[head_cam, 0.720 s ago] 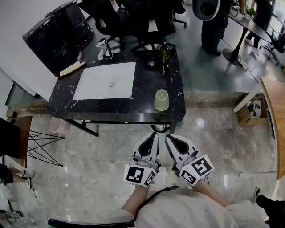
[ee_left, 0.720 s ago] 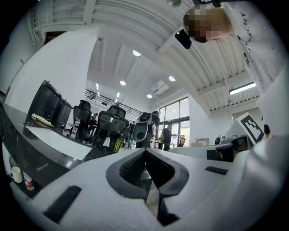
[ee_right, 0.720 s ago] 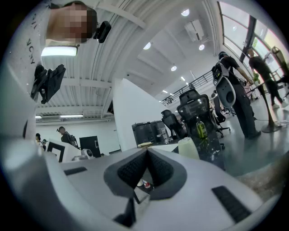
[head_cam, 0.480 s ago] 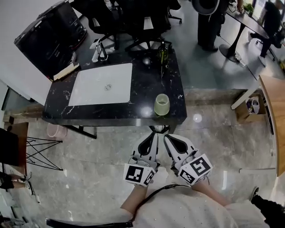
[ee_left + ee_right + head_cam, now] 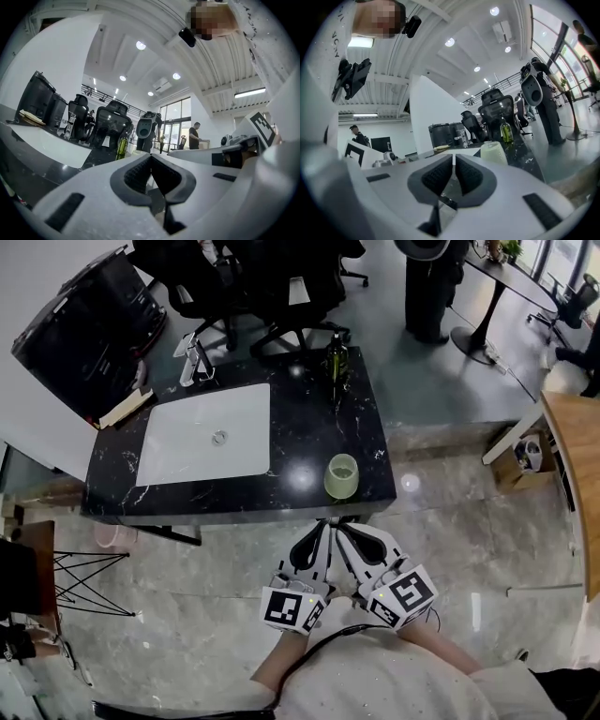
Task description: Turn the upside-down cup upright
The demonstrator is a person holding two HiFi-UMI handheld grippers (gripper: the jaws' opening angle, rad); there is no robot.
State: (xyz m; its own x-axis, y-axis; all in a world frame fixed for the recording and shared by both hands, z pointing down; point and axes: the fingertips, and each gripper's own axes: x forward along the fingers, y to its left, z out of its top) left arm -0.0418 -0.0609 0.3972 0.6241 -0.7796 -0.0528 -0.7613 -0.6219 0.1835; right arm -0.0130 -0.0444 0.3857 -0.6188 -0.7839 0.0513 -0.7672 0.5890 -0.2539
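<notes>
Holding position, both tools low against the body, side by side over the floor, short of the worktop's near edge. Left tool: jaws fully together, nothing between them. Right tool: jaws narrowed to a hairline slit, empty. The two tips lie just beside each other. Cup, pale green, stands mouth down on the black marble worktop, at 12 o'clock from the tools, near the front edge toward the right corner, apart from both tools. Right gripper view: cup at 1 o'clock beyond the jaws. Green bottle at 12 o'clock from the cup, near the far edge. White sink basin at 10 o'clock from the cup
</notes>
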